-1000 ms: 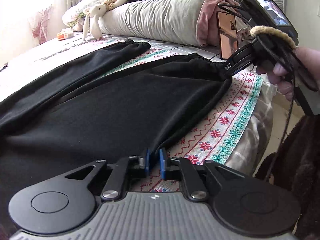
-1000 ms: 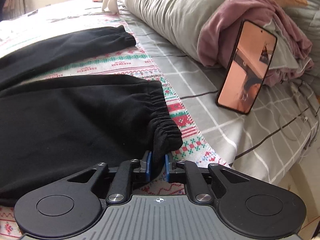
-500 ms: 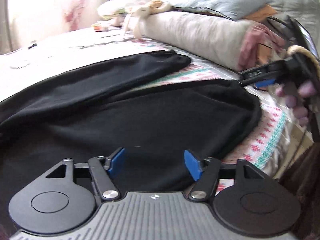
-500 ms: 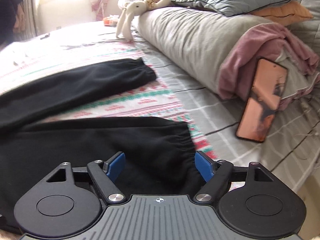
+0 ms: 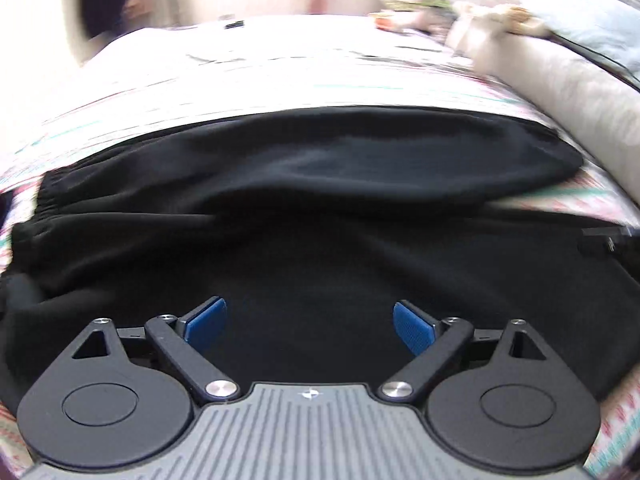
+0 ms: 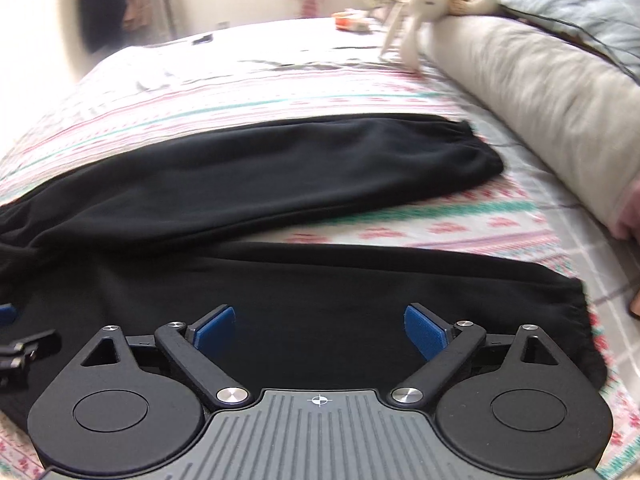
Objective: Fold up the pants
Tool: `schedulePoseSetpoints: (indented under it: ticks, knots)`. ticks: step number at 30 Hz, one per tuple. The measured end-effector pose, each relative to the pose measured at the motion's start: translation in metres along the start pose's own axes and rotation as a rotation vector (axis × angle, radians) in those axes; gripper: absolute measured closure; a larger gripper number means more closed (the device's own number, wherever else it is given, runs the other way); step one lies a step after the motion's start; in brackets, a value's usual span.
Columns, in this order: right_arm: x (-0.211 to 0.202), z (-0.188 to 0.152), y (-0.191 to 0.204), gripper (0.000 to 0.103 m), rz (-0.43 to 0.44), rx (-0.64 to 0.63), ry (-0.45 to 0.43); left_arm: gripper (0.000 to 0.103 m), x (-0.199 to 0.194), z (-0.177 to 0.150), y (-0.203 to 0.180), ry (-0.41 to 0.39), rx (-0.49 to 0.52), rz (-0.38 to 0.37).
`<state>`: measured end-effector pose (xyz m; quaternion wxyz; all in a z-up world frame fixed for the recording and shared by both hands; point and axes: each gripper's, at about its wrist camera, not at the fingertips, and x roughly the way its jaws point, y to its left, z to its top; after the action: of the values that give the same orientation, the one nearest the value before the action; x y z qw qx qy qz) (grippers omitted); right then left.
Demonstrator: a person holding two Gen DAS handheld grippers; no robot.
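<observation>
Left wrist view: the left claw (image 5: 306, 328) fills the bottom of the frame, its jaws opening and already spread wide, with nothing pinched between the blue pads (image 5: 206, 324). Right under and beyond it lie the black pants (image 5: 320, 248), spread flat on the bed (image 5: 280, 76) and taking up the whole middle band of the picture. A gathered elastic edge shows at the far left, and one leg runs off toward the upper right, ending beside a long grey bolster (image 5: 568, 92). The picture is smeared, so finer creases cannot be read.

Right wrist view: the right claw (image 6: 320, 334) sits at the bottom centre, its jaws also opening, wide, empty of cloth. Both legs are plain here: the far leg (image 6: 280, 172) crosses the centre, the near leg (image 6: 360, 288) lies just beyond the pads, its gathered cuff (image 6: 580, 320) at the right edge. A strip of patterned bedspread (image 6: 460, 220) shows between them. A stuffed toy (image 6: 416, 4) rests at the upper right.

The cloth looks soft, limp and light; it will likely sag and drag rather than hold a shape. The thicker gathered cuff and waistband look like the surest places to pinch.
</observation>
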<state>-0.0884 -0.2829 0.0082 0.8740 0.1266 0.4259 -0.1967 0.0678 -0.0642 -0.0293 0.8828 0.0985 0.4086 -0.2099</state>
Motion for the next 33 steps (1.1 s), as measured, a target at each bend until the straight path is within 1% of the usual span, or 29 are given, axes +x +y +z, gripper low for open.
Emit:
schedulePoseSetpoints:
  ticks: [3,6,8,10,13,16,18,19,21,22,24,25,27,28,29,30,31,32,33]
  knots:
    - [0.016,0.018,0.039,0.009,0.088,-0.064,0.012,0.000,0.004,0.012,0.030,-0.012,-0.055,0.041]
    - [0.035,0.040,0.076,0.007,0.170,-0.139,0.006,0.000,0.005,0.022,0.059,-0.042,-0.107,0.108]
    - [0.052,0.058,0.103,0.007,0.217,-0.196,0.013,0.000,0.008,0.028,0.075,-0.057,-0.147,0.148]
    - [0.073,0.077,0.130,0.007,0.259,-0.247,0.026,0.000,0.016,0.035,0.092,-0.050,-0.195,0.177]
    - [0.101,0.107,0.170,0.007,0.315,-0.310,0.015,0.000,0.024,0.040,0.117,-0.026,-0.272,0.187]
    - [0.130,0.134,0.207,0.007,0.337,-0.369,-0.006,0.001,0.028,0.042,0.132,-0.005,-0.322,0.175]
    - [0.151,0.152,0.226,0.007,0.351,-0.394,-0.012,0.007,0.030,0.041,0.139,-0.001,-0.354,0.175]
    - [0.161,0.160,0.235,0.007,0.359,-0.404,-0.013,0.009,0.032,0.040,0.142,0.002,-0.375,0.175]
    - [0.178,0.172,0.249,0.008,0.372,-0.419,-0.022,0.018,0.035,0.040,0.152,0.013,-0.416,0.167]
    - [0.187,0.179,0.257,0.009,0.380,-0.429,-0.022,0.021,0.035,0.039,0.156,0.019,-0.435,0.161]
    - [0.204,0.188,0.269,0.009,0.399,-0.441,-0.018,0.030,0.037,0.040,0.162,0.027,-0.461,0.150]
    - [0.215,0.193,0.277,0.011,0.406,-0.443,-0.007,0.031,0.039,0.040,0.164,0.033,-0.469,0.149]
    - [0.231,0.197,0.288,0.021,0.395,-0.447,0.016,0.036,0.041,0.038,0.165,0.050,-0.480,0.151]
    - [0.241,0.200,0.295,0.025,0.384,-0.454,0.035,0.036,0.042,0.038,0.166,0.062,-0.485,0.149]
    - [0.250,0.199,0.298,0.041,0.373,-0.463,0.058,0.036,0.044,0.037,0.167,0.073,-0.490,0.143]
    - [0.259,0.196,0.301,0.050,0.362,-0.478,0.091,0.036,0.046,0.036,0.169,0.079,-0.492,0.136]
    - [0.260,0.194,0.301,0.052,0.373,-0.469,0.079,0.036,0.046,0.036,0.170,0.076,-0.489,0.134]
    - [0.261,0.195,0.301,0.055,0.386,-0.456,0.089,0.036,0.045,0.036,0.170,0.078,-0.487,0.133]
    - [0.261,0.196,0.302,0.069,0.403,-0.452,0.101,0.036,0.043,0.035,0.171,0.077,-0.493,0.129]
